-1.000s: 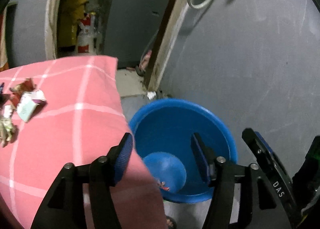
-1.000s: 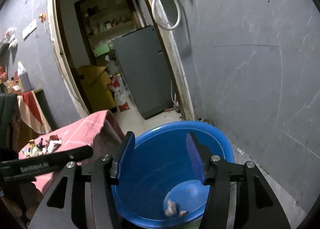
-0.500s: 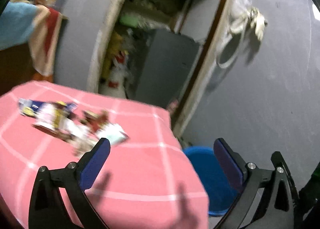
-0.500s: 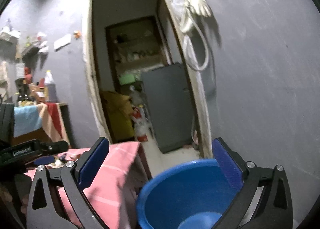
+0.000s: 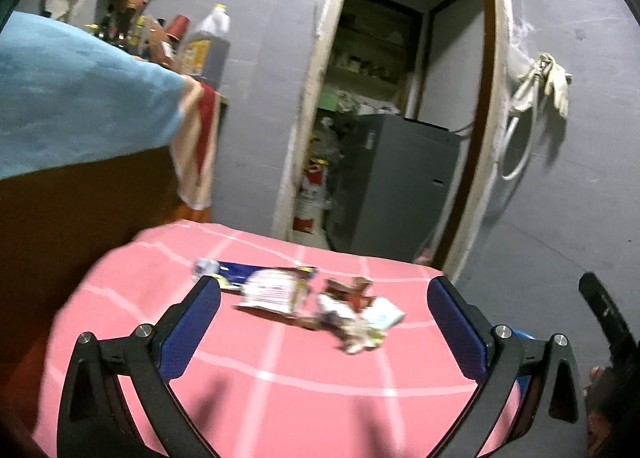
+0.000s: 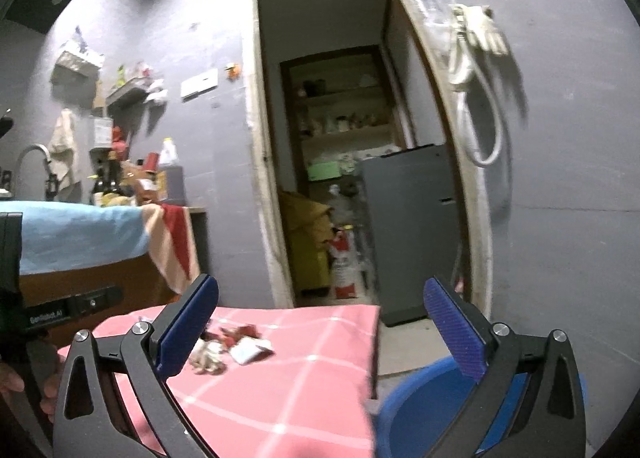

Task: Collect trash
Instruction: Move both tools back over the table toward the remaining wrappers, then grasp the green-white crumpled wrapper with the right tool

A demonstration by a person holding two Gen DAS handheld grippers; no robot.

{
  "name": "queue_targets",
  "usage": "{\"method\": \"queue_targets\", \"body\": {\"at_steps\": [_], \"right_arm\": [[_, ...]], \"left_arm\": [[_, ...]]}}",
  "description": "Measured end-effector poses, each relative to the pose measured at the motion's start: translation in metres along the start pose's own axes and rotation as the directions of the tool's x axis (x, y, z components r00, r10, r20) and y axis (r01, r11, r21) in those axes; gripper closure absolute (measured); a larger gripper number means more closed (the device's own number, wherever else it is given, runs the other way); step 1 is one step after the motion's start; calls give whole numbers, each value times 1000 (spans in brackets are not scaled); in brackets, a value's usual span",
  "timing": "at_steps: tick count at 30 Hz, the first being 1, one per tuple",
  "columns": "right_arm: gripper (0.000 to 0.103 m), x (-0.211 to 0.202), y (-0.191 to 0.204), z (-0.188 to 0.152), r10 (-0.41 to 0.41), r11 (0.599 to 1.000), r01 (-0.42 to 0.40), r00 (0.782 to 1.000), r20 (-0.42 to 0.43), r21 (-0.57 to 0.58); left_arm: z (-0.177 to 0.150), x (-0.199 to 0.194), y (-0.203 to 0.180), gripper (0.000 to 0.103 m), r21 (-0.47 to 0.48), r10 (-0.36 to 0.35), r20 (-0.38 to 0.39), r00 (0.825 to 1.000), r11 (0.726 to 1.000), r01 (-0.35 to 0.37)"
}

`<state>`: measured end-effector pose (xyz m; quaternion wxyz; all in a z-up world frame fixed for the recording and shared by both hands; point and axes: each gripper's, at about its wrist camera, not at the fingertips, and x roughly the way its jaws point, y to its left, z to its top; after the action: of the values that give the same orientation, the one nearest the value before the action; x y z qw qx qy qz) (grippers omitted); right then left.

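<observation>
Several scraps of trash (image 5: 320, 304) lie in a loose pile on a table under a pink checked cloth (image 5: 256, 386): a white-and-brown wrapper (image 5: 276, 290), a dark blue packet (image 5: 236, 273), crumpled paper (image 5: 358, 334) and a small pale box (image 5: 386, 314). My left gripper (image 5: 324, 322) hangs open over the near side of the cloth, empty, short of the pile. My right gripper (image 6: 320, 326) is open and empty too, held level to the right of the table. The pile (image 6: 232, 344) shows past its left finger. A blue bucket (image 6: 420, 402) stands on the floor just below it.
A wooden counter draped in blue and striped cloth (image 5: 80, 97) stands left of the table, with bottles (image 5: 206, 45) on top. An open doorway (image 6: 344, 161) behind leads to a grey fridge (image 6: 408, 230). A hose and gloves (image 6: 480, 69) hang on the grey wall.
Both grippers opened wide and lifted away from the blue bucket. The left swung left onto the table and its trash pile; the right tilted up to level, so the bucket dropped to its lower edge.
</observation>
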<state>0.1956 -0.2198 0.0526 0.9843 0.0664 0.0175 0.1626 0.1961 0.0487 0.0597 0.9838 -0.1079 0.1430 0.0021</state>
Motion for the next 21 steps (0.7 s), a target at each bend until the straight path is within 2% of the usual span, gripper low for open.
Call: {"method": "queue_targets", "body": {"at_steps": [5, 10, 16, 20, 21], "right_arm": [[0, 26, 24, 4, 72, 997, -73, 997, -38, -20], [0, 65, 47, -2, 119, 992, -125, 980, -161, -30], [0, 102, 66, -20, 157, 983, -179, 931, -328, -38], [0, 119, 71, -35, 155, 981, -189, 888, -433, -35], [0, 124, 71, -40, 160, 981, -194, 870, -466, -27]], "left_arm": [[-2, -1, 20, 2, 25, 58, 7, 998, 998, -58], [-5, 9, 36, 2, 61, 97, -22, 995, 994, -95], [-9, 34, 53, 2, 89, 128, -140, 982, 989, -116], [-12, 52, 64, 2, 54, 113, -242, 964, 993, -103], [-12, 56, 66, 2, 46, 109, -261, 959, 994, -100]]}}
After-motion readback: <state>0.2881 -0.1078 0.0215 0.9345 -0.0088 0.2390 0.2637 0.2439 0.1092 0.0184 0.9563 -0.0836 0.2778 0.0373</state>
